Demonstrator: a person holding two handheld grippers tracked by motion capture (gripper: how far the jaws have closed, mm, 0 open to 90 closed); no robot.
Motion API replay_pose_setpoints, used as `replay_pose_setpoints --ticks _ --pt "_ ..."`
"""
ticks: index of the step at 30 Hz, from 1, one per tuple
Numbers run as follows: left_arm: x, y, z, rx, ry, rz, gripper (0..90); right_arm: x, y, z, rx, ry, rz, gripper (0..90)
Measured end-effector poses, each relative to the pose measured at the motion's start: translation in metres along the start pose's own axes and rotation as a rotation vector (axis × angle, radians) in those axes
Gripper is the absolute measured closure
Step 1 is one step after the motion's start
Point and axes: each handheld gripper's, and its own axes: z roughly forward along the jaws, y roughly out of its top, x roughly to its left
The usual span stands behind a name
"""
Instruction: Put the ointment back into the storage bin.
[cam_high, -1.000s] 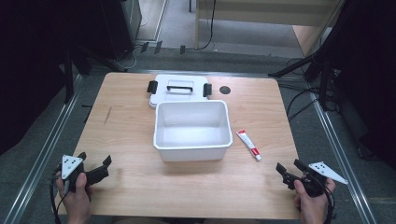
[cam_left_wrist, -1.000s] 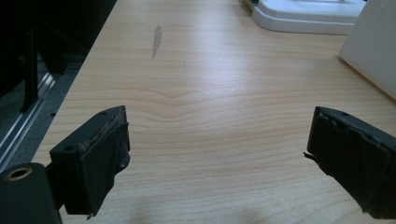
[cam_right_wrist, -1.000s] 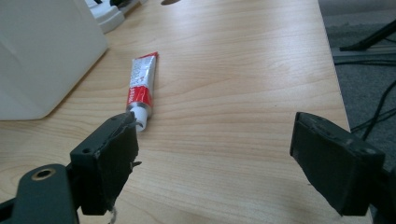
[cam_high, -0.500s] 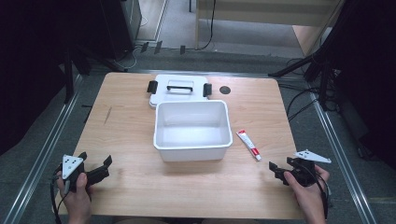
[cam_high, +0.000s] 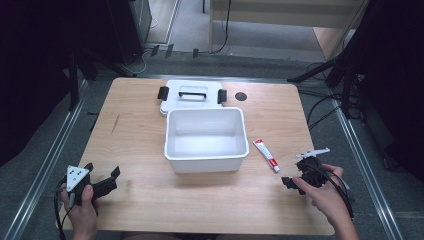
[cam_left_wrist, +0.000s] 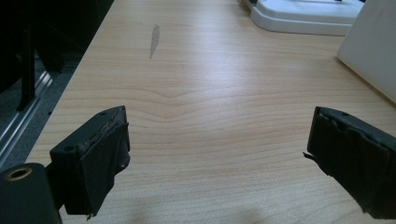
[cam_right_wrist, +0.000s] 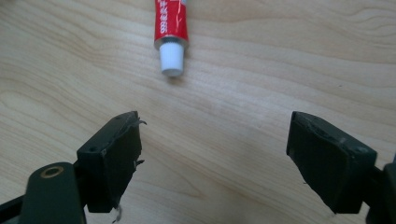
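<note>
Toothpaste tube (cam_high: 265, 155) lies flat on the wooden table (cam_high: 140, 150), a bit right of the middle of the high view, just beside the right wall of the white bin (cam_high: 206, 140) but not touching it. The tube is red and white, and its white cap end points toward the bottom of that view. In your right gripper view the tube (cam_right_wrist: 170, 28) sits at the top middle, with its white cap pointing down at the gap between your two black jaws. Your right gripper (cam_high: 295, 181) is low in the right part of the high view, near the cap end of the tube, and its jaws are spread wide with nothing in them. Your left gripper (cam_high: 107, 181) is in the lower left of the high view, well apart from the tube, and its jaws are spread wide too, holding nothing. The white bin stands in the middle of the table with its top open, and you can see its bare white floor inside. The white lid (cam_high: 192, 95) with a handle and two dark clips lies flat just behind the bin, toward the top of the view.
</note>
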Motion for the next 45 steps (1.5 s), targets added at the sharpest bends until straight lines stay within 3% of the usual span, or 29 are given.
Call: replay_pose_setpoints --ticks 14,26,32,34,45 --pt "0.0 0.0 0.0 0.0 -0.003 0.0 6.7 0.013 0.03 0.01 0.191 -0.008 -0.066 16.2" --pt "0.0 0.001 0.001 0.004 -0.005 -0.002 6.7 0.018 0.055 0.016 0.359 -0.057 -0.098 18.2" --pt "0.0 0.001 0.001 0.006 -0.008 -0.005 6.8 0.021 0.066 0.022 0.381 -0.044 -0.103 24.0" --pt "0.0 0.001 0.001 0.006 -0.008 -0.005 6.7 0.022 0.07 0.025 0.388 -0.043 -0.08 25.2" --pt "0.0 0.001 0.002 0.007 -0.011 -0.008 6.7 0.022 0.091 0.037 0.375 -0.029 -0.054 32.9"
